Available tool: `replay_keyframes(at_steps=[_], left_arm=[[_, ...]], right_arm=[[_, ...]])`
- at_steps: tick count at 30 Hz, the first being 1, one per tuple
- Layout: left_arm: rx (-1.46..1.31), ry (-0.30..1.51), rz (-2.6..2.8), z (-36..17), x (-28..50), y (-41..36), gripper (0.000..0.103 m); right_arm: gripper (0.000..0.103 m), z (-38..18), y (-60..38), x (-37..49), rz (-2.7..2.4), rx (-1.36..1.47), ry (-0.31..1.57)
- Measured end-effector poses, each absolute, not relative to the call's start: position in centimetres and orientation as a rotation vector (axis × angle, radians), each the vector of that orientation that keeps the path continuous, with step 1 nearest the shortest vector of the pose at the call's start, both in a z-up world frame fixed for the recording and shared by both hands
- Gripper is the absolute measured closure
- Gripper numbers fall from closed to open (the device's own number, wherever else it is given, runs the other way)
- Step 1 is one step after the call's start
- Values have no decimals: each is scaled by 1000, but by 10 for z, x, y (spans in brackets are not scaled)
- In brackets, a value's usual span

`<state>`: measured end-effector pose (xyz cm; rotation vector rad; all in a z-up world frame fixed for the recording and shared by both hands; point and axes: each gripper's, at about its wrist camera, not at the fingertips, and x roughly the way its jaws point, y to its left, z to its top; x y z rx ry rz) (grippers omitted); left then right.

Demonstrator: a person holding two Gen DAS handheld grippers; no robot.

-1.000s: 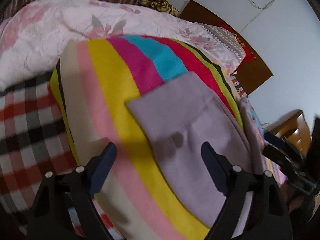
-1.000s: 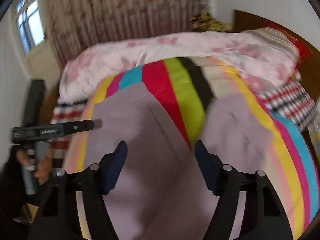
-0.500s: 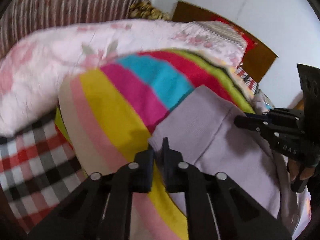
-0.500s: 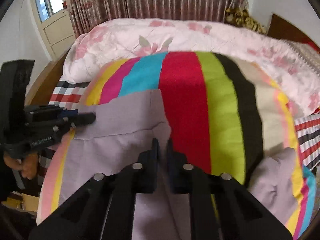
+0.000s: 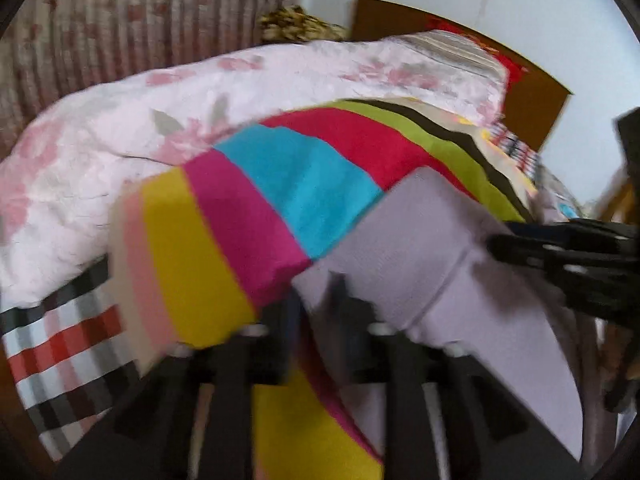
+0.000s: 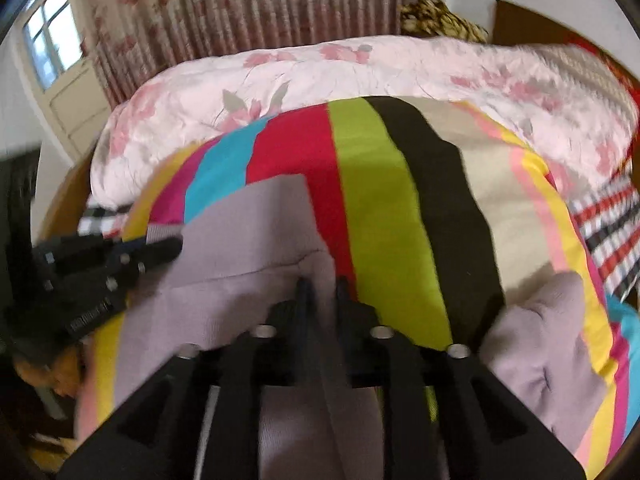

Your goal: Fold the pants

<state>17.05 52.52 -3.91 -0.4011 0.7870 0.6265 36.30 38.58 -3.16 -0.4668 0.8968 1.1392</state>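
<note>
Lilac pants [image 5: 420, 240] lie on a bright striped blanket [image 5: 304, 184]. My left gripper [image 5: 316, 296] has a corner of the pants between its pads, and its jaws are opening a little. In the right wrist view the pants [image 6: 248, 232] run toward me, and a bunched leg [image 6: 540, 340] lies at the right. My right gripper [image 6: 323, 280] pinches a raised fold of the fabric, and its jaws are also opening, cloth still between them. Each gripper shows in the other's view: the right gripper [image 5: 560, 256] at the right edge, the left gripper [image 6: 120, 256] at the left.
A pink floral quilt [image 5: 120, 140] is heaped behind the blanket. A red and black checked sheet [image 5: 64, 344] shows at the bed's side. A wooden headboard [image 5: 532, 92] and a patterned curtain [image 6: 240, 12] stand beyond. A hand [image 6: 52, 372] holds the left gripper.
Both grippers went from wide open to shut on the pants, and now their jaws stand slightly apart. Both hands have shifted across the bed, and the left view has rolled.
</note>
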Motion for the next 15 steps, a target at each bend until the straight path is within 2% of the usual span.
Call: replay_keyframes(at_steps=[1, 4, 6, 12, 15], left_arm=[[-391, 781, 674, -34, 167, 524, 33], [-393, 686, 657, -8, 148, 509, 26], [-395, 657, 561, 3, 145, 492, 18], [-381, 760, 219, -8, 185, 433, 16], [-378, 892, 220, -39, 212, 428, 14]], right_arm=[[47, -21, 372, 367, 1125, -438, 875], [47, 3, 314, 390, 1071, -308, 864], [47, 1, 269, 410, 981, -228, 905], [51, -58, 185, 448, 841, -4, 1129], [58, -62, 187, 447, 859, 19, 1123]])
